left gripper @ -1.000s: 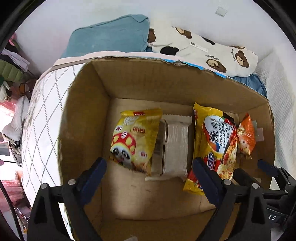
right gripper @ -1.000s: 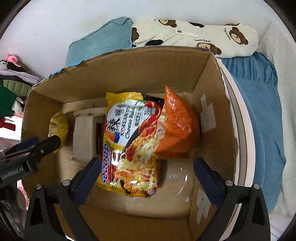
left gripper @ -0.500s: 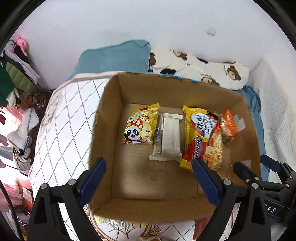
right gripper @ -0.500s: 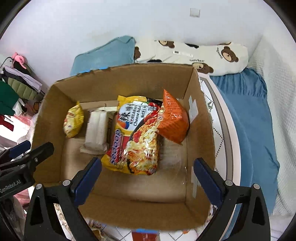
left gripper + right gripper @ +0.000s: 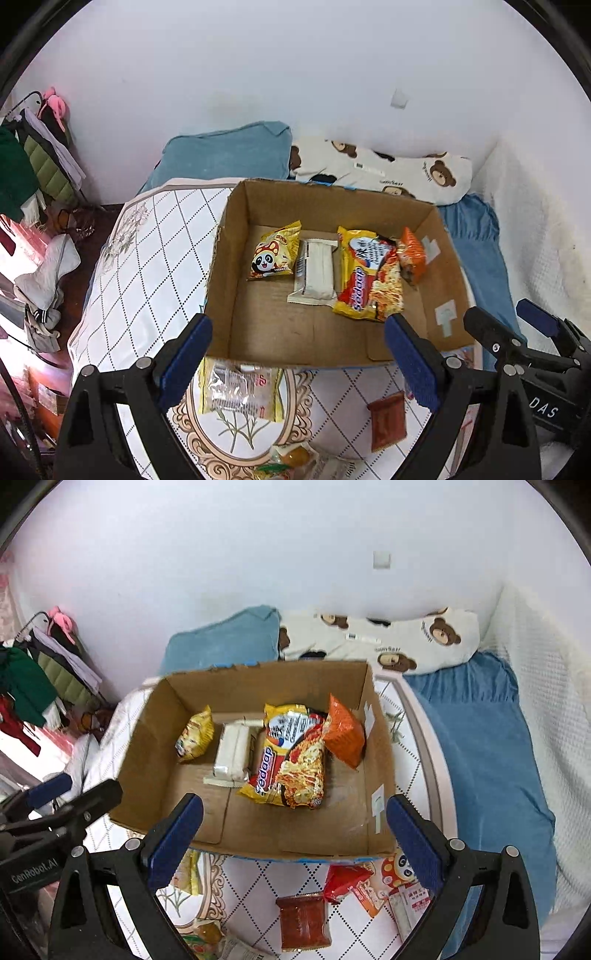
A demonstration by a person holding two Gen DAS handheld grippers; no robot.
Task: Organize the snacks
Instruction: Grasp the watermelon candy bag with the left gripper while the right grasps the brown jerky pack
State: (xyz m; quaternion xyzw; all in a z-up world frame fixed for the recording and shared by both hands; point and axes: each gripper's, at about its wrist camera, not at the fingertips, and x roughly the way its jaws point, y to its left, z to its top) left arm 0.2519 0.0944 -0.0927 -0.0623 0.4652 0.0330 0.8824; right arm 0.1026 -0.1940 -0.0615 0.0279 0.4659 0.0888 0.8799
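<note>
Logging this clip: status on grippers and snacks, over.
Left gripper and right gripper open, empty. Four packets in cardboard box; dark red packet and others loose in front. Nothing blocking.

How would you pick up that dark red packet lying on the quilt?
The dark red packet lies flat, clear of its neighbours. Come straight down with the right tool and pinch across its narrower width, since its flat face offers nothing to grab.
</note>
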